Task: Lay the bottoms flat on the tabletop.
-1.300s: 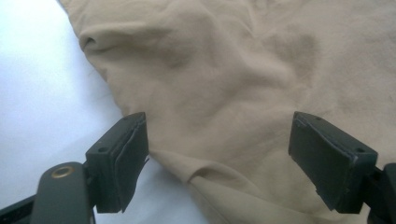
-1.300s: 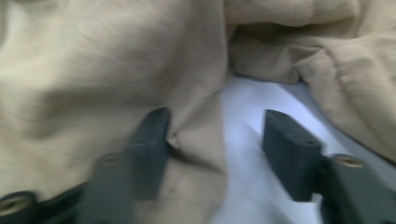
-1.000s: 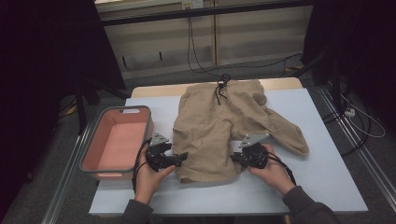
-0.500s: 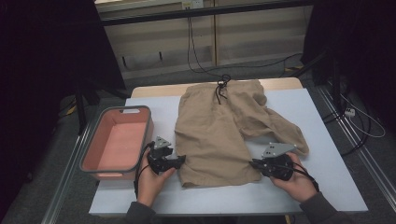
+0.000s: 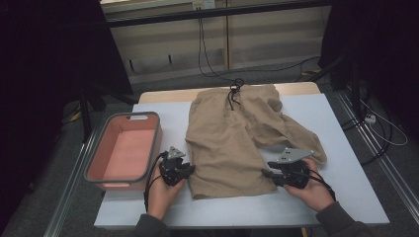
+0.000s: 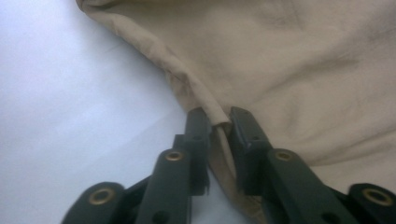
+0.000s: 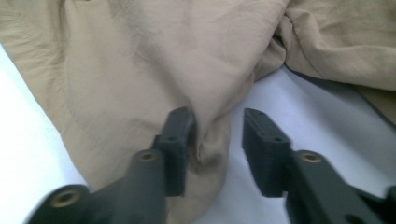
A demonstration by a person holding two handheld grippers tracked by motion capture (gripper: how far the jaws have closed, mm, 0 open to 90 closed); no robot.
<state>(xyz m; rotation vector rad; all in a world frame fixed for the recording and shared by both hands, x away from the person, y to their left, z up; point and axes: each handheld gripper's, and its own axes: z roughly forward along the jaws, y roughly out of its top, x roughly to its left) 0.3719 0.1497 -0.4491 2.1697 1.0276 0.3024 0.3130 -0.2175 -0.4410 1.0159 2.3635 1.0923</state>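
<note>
Table (image 5: 346, 197): pale top; the shorts cover its middle, with bare surface at 3 o'clock, a strip along the near edge at 6 o'clock, and a narrower gap at 9 o'clock before the bin.
Shorts (image 5: 225, 143): tan, lying flat in the middle of the table, waistband and dark drawstring at 12 o'clock touching the far edge, one leg running straight toward 6 o'clock, the other rumpled and splayed toward 4 o'clock.
Bin (image 5: 94, 165): pink inside with a grey rim, at 9 o'clock from the shorts, hanging partly over the table's left edge, apart from the cloth.
Left hand (image 5: 160, 195): comes in from 6 o'clock between bin and shorts.
Right hand (image 5: 311, 190): at 5 o'clock, on open table just beside the rumpled leg.
Left gripper (image 5: 189, 169): at the left edge of the straight leg near its hem; its jaws have just been closing and, in its own view, they pinch the rolled side edge of the cloth (image 6: 212, 114) between them.
Right gripper (image 5: 265, 173): at the right edge of the same leg; jaws have just been opening and stand apart, one resting against a fold of cloth (image 7: 210, 135), the other over bare table, nothing clamped.
</note>
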